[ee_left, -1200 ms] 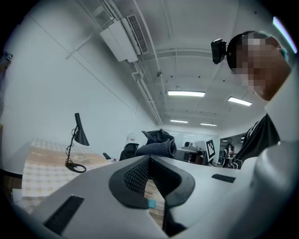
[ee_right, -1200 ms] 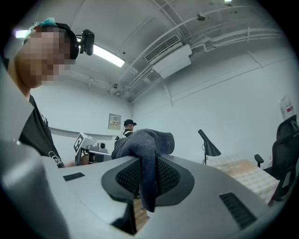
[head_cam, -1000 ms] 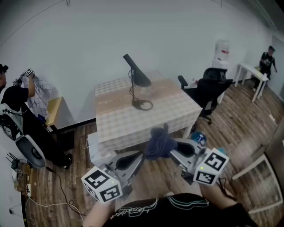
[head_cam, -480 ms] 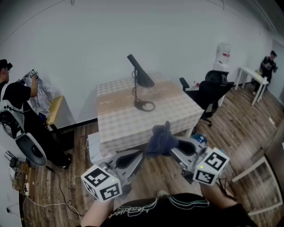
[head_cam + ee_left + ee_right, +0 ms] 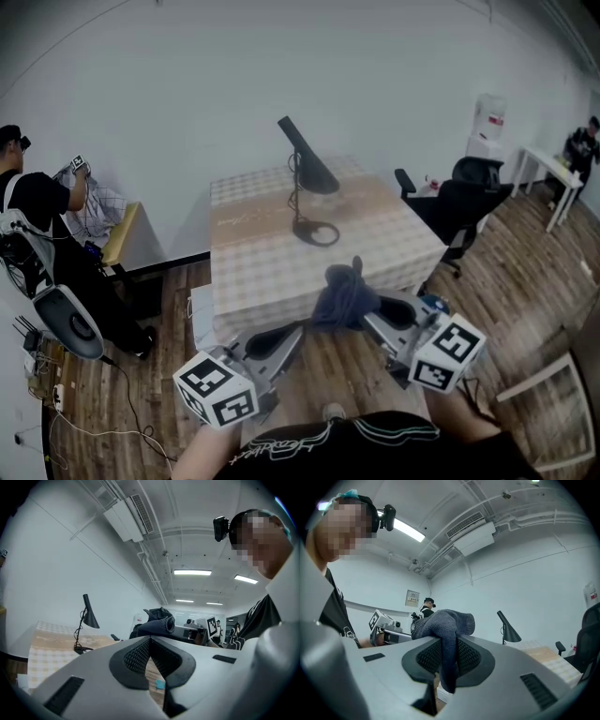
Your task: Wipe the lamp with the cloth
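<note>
A black desk lamp (image 5: 305, 169) with a cone shade stands on a table (image 5: 267, 267) covered in a checked cloth; it also shows small in the left gripper view (image 5: 88, 616) and in the right gripper view (image 5: 509, 630). My right gripper (image 5: 367, 315) is shut on a dark blue cloth (image 5: 342, 293), which bunches over the jaws (image 5: 446, 623). My left gripper (image 5: 292, 330) is beside it, shut with nothing between the fingers. Both hang in front of the table's near edge, well short of the lamp.
A black office chair (image 5: 469, 199) stands right of the table, with a water dispenser (image 5: 489, 116) and a white desk (image 5: 547, 169) behind it. A person (image 5: 33, 216) and a fan (image 5: 64, 323) are at the left. A white box (image 5: 199, 309) lies by the table's left corner.
The table and lamp have drifted right and slightly nearer in the head view. Both grippers keep the same pose, the cloth still in the right one.
</note>
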`<state>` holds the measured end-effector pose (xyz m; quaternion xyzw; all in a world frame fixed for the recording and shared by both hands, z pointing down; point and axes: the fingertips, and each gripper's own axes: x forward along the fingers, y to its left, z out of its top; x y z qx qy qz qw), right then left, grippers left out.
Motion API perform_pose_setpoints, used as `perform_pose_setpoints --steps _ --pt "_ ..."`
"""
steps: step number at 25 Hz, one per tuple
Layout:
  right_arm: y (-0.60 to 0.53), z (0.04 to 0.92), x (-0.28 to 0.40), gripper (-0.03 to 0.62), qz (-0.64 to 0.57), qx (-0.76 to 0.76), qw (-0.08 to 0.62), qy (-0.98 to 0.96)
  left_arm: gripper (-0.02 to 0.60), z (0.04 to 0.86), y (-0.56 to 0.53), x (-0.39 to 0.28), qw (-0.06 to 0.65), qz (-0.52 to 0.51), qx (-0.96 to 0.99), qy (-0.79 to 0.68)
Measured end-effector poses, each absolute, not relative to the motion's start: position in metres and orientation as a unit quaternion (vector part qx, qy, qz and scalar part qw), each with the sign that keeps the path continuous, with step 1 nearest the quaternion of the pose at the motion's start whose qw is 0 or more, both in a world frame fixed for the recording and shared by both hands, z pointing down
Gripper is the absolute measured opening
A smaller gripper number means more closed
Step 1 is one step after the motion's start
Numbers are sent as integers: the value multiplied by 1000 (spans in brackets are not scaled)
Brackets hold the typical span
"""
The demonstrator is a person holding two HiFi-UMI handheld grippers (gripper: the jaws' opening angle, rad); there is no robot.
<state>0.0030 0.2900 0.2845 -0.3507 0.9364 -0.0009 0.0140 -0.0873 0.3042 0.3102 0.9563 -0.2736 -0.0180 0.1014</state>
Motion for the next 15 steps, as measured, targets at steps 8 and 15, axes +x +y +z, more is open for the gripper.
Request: perform_pose_setpoints --steps 8,15 --pt "187 295 16 57 -3 -339 -4 941 -2 315 202 -74 110 -18 949 -295" --pt "98 296 39 57 32 -353 -36 934 -2 317 112 -50 107 1 947 -304"
